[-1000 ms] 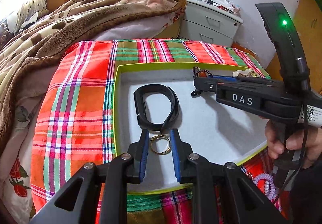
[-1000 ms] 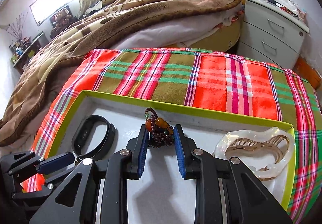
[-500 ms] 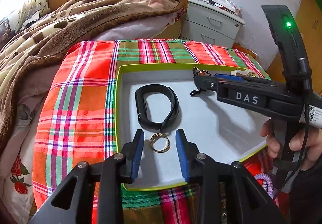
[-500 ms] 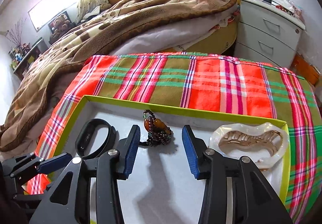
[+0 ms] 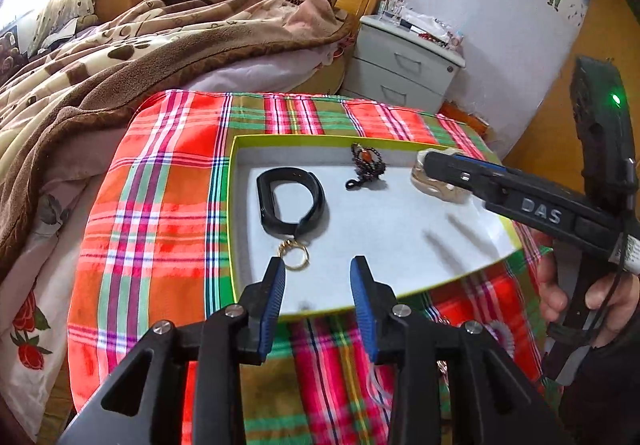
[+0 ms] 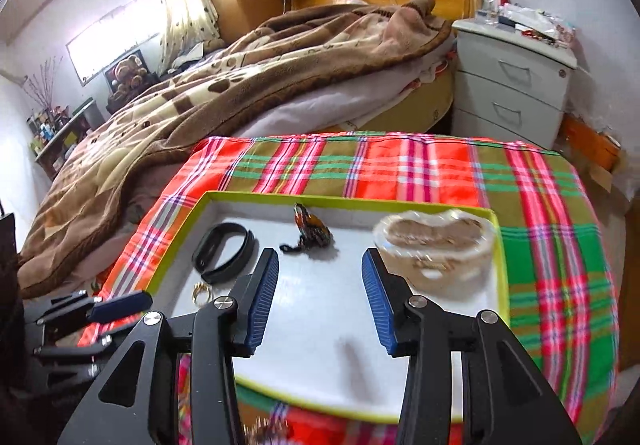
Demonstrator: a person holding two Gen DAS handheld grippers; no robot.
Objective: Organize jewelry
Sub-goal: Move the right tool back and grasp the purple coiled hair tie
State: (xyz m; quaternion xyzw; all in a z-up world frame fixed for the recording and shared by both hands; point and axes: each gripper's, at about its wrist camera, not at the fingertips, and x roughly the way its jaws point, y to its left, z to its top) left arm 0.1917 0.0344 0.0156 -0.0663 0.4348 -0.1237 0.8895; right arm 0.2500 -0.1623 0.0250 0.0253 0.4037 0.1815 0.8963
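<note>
Both jaws wide, empty. Left gripper [image 5: 318, 275] above tray [image 5: 234, 205] near gold ring [image 5: 295, 256]; right gripper [image 6: 320, 269] short of beaded bracelet [image 6: 310, 231], inside tray.

A tabletop covered in a red, green and olive plaid cloth [image 5: 160, 205] carries a shallow white tray [image 5: 400, 245] with a lime-green rim, set toward 3 o'clock on the cloth in the left wrist view. At about 6 o'clock, just off the tray's near edge, something pale and coiled lies on the cloth [image 5: 500, 337], possibly a spiral band; it is too hidden to tell. From the right wrist view the tray [image 6: 320, 325] sits at the cloth's [image 6: 540, 225] near 7 o'clock corner, with bare plaid from 12 to 3 o'clock.
</note>
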